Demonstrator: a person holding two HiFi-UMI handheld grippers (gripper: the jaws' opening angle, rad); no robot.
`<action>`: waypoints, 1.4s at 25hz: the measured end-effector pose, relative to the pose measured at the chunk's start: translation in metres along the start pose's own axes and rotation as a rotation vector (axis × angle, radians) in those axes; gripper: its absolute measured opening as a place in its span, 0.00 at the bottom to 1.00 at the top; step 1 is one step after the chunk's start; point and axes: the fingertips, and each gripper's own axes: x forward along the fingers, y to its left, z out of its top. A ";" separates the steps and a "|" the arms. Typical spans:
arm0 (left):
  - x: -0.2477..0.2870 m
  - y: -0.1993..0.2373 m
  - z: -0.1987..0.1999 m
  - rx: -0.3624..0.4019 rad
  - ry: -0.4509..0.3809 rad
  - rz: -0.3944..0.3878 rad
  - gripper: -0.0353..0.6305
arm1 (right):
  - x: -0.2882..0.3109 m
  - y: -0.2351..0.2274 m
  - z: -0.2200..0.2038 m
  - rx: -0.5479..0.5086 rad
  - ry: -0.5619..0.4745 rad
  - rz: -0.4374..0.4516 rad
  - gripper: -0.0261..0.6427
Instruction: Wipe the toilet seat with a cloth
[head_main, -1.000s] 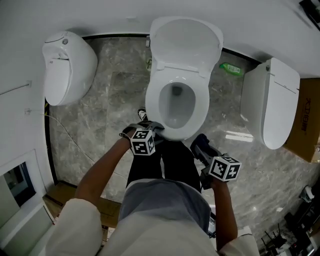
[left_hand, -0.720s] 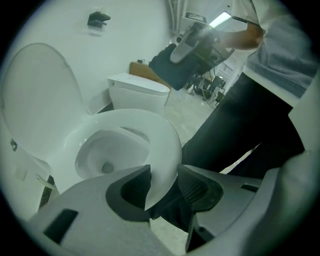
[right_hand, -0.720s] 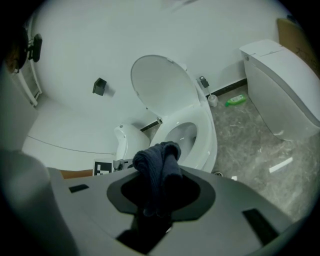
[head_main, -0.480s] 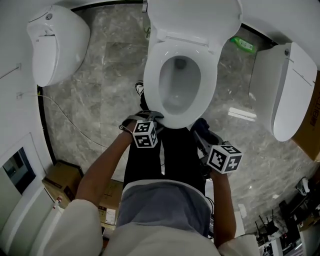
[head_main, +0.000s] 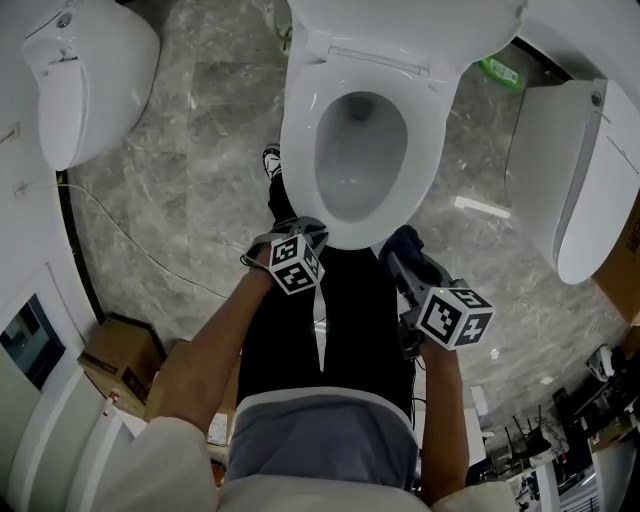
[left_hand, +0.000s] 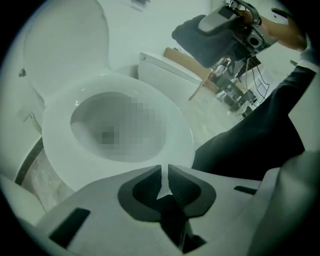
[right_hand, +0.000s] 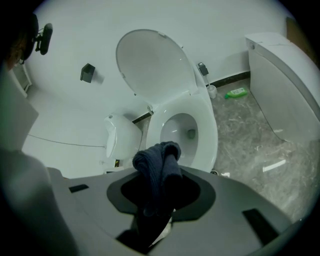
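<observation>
A: Cloth (right_hand: 156, 159) first: where is it?
B: Bunched up, dark blue, between the jaws of the right gripper (right_hand: 165, 172), which are clamped on it. A fold sticks out past the tips. That gripper hangs off the front right edge of the seat (head_main: 298, 150), over the floor (head_main: 180, 200), apart from the seat.
A: And the seat itself?
B: White, down on the bowl (head_main: 360, 190), with the lid (head_main: 400, 25) tipped up behind it.
A: Left gripper (left_hand: 164, 169)?
B: Right at the seat's front edge, a little left of its middle. Its jaws have just been closing and now stand narrow, a thin slit between the tips, nothing in it.
A: Is it touching the seat?
B: I cannot tell. In the head view it overlaps the front rim.
A: What else is around?
B: Legs (head_main: 330, 310) in dark trousers stand against the bowl's front, between the two grippers. A left toilet (head_main: 70, 80) sits near the floor's left edge and a right toilet (head_main: 570, 170) near its right edge. A green bottle (head_main: 505, 72) lies at the floor's back edge, and a box (head_main: 115, 360) stands at its near left corner
</observation>
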 end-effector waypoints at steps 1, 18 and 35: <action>0.004 0.002 -0.002 -0.010 0.005 0.001 0.11 | 0.003 -0.001 0.001 0.001 -0.003 -0.005 0.20; 0.002 0.022 -0.013 -0.416 -0.090 0.020 0.07 | 0.084 -0.017 0.081 -0.036 -0.073 -0.109 0.20; -0.098 0.001 0.018 -0.469 -0.262 0.082 0.07 | 0.166 -0.042 0.189 -0.199 -0.131 -0.348 0.20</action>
